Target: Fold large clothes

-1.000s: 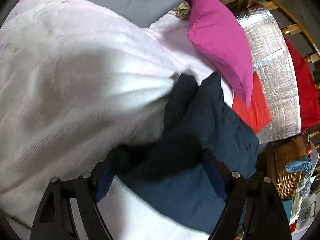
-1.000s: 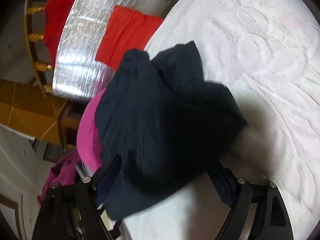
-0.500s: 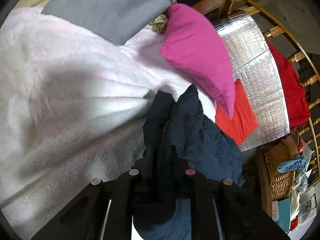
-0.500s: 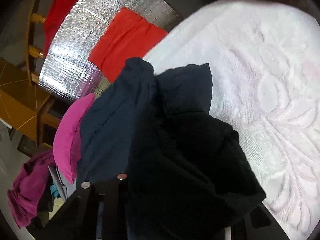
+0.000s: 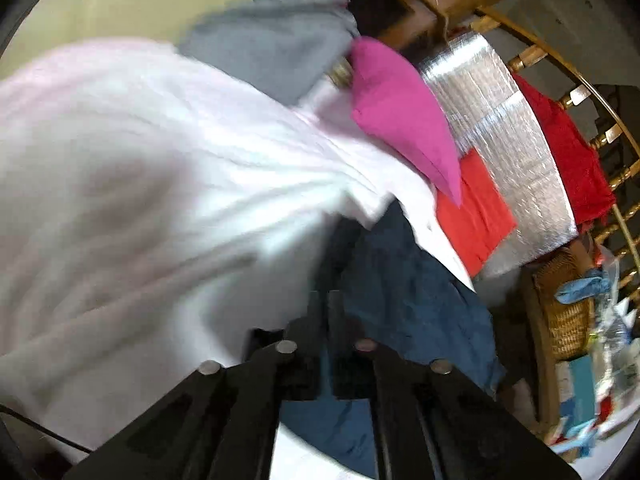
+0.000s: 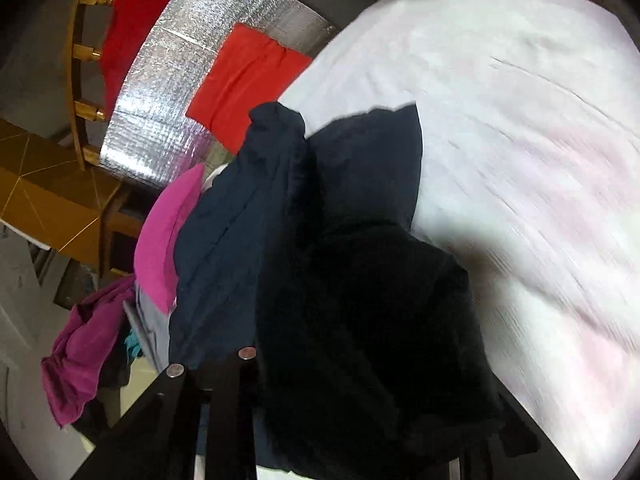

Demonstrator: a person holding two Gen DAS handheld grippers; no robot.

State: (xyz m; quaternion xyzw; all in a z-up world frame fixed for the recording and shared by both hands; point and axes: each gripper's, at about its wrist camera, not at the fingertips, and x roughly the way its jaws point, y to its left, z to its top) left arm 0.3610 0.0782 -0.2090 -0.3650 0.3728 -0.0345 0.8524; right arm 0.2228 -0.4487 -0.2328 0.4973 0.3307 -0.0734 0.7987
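Observation:
A crumpled dark navy garment [image 5: 404,296] lies on a white textured bedspread [image 5: 140,200]. My left gripper [image 5: 326,320] is shut on an edge of the navy garment, its black fingers [image 5: 308,344] pressed together with cloth between them. In the right wrist view the navy garment [image 6: 240,240] hangs bunched over my right gripper [image 6: 304,360]; its left finger [image 6: 224,392] shows, the rest is hidden under dark cloth. The right gripper is shut on the garment. The bedspread [image 6: 520,160] lies to the right.
A magenta pillow [image 5: 400,120] and a grey folded cloth [image 5: 272,48] lie at the bed's far side. A silver foil mat [image 5: 504,152] with an orange-red cloth [image 5: 476,212] lies beside the bed. A red garment [image 5: 568,152] hangs on a wooden rail; a wicker basket [image 5: 568,320] stands right.
Both grippers went from open around the navy garment to shut on it. They have since lifted it, and the views have swung upward and blurred.

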